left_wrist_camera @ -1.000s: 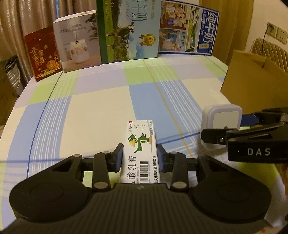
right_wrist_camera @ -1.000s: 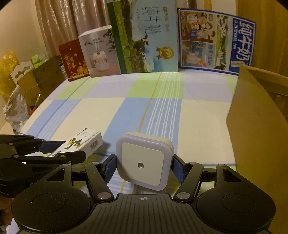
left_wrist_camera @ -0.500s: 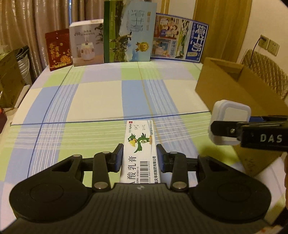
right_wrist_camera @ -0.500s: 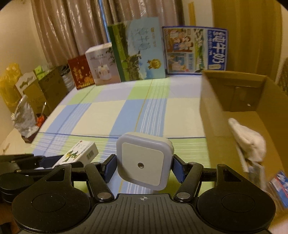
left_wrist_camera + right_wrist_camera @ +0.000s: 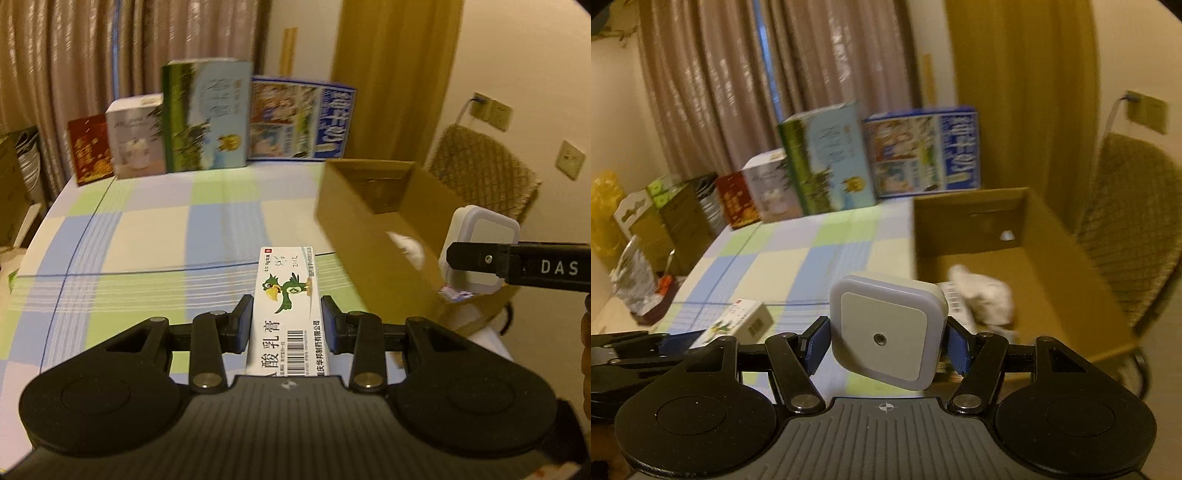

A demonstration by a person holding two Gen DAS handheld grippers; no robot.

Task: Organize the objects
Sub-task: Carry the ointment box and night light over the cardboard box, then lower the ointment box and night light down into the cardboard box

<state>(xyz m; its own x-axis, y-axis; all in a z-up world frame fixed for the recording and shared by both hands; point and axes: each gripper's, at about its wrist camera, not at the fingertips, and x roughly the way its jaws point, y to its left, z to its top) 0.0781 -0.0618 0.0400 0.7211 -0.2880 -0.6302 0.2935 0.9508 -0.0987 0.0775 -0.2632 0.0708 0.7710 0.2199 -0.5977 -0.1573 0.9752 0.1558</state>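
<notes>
My left gripper (image 5: 286,319) is shut on a white ointment box (image 5: 288,295) printed with a green bird, held in the air above the checked tablecloth (image 5: 147,236). My right gripper (image 5: 886,341) is shut on a white square night light (image 5: 884,326), raised near the left wall of the open cardboard box (image 5: 1060,273). From the left wrist view the night light (image 5: 480,243) and right gripper (image 5: 476,258) hang over the cardboard box (image 5: 354,218). The ointment box (image 5: 740,323) shows low at the left of the right wrist view.
A white crumpled item (image 5: 982,295) and printed packets lie inside the cardboard box. Several upright cartons (image 5: 205,118) line the table's far edge. A wicker chair (image 5: 1134,236) stands right of the box. Bags and boxes (image 5: 639,229) crowd the floor at left.
Both grippers have risen and tilted up with their loads, so more of the room shows. The night light has moved right toward the cardboard box opening.
</notes>
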